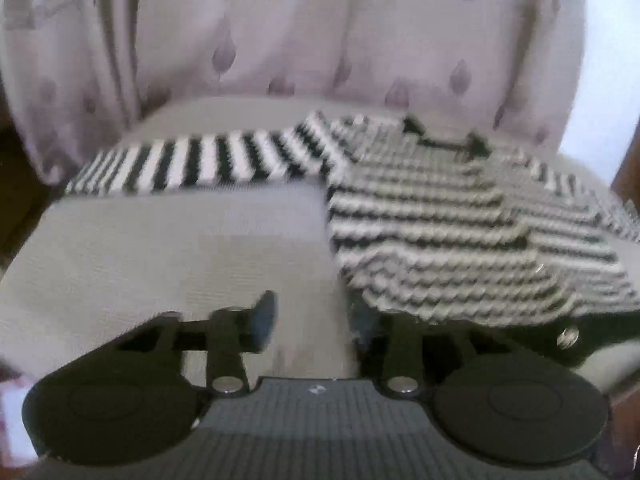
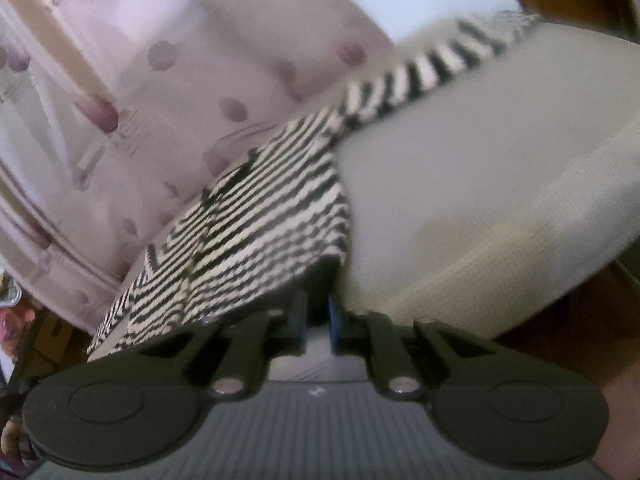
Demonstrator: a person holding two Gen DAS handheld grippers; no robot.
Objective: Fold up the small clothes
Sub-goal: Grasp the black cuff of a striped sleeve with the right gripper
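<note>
We start at the left: the pale grey worktop (image 1: 160, 248) w/ a ribbed cloth cover lies bare in its near-left part. Behind it hangs a pink curtain (image 1: 280, 40) w/ darker drop-shaped spots, filling the far side. Along the far edge of the worktop a long sleeve (image 1: 192, 164) of the black-and-white striped top (image 1: 440, 220) stretches out to the left, flat on the surface. The body of the top sits right of centre, partly doubled over itself, w/ a dark neckline trim at its far end.

The left hand-held gripper (image 1: 312, 316) sits near, at the near-left corner of the top. Its fingers stand spread: the left finger (image 1: 264, 312) is over bare worktop, apart from the fabric; the right one is mostly hidden under the hem, so we can't tell if it touches. No pinch there.

In the right wrist view, strongly tilted and blurred, the right hand-held gripper (image 2: 318, 312) has its fingers pressed nearly together, blue pads facing, at the near corner of the striped top, which drapes over the left finger. The corner seems to be pinched between the pads, tho blur hides the exact contact. Right of it is bare worktop.
</note>
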